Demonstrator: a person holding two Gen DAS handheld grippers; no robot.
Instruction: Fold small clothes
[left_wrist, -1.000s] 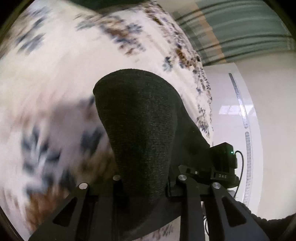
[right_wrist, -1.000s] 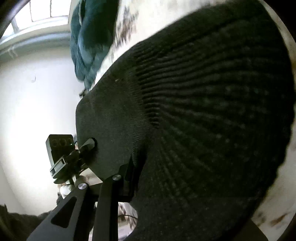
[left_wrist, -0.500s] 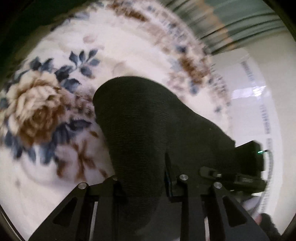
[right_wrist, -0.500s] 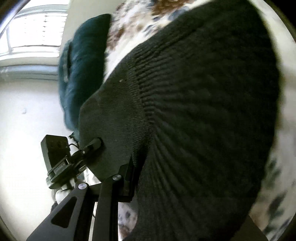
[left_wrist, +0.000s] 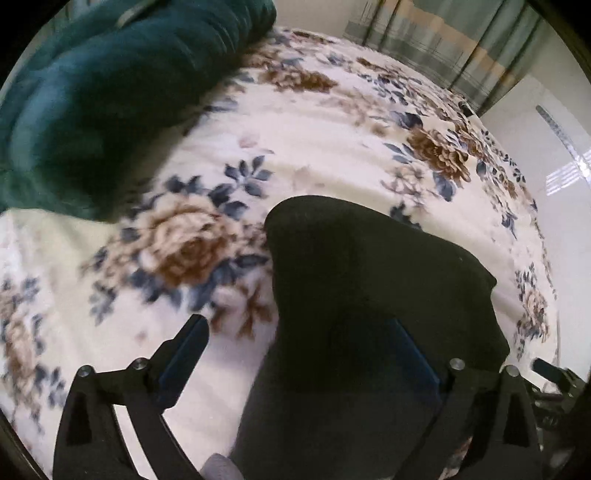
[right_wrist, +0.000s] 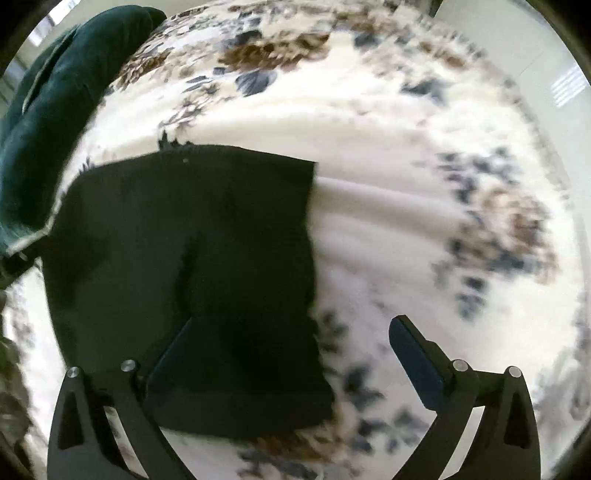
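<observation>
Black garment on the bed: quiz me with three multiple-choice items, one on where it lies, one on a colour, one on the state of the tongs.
1. Where does the black garment lie?
A. on the floral blanket
B. on a bare wooden floor
C. inside a basket

2. What colour is the bulky fabric heap at the blanket's far left edge?
A. bright red
B. dark teal green
C. yellow

3. How do the two tongs stand?
A. both open
B. both shut on the garment
C. only the left open

Answers:
1 A, the garment lies flat on the floral blanket, pattern showing around it.
2 B, the fabric heap is dark teal green in both views.
3 A, the left tongs and the right tongs show wide gaps between their fingers, pinching no cloth.
</observation>
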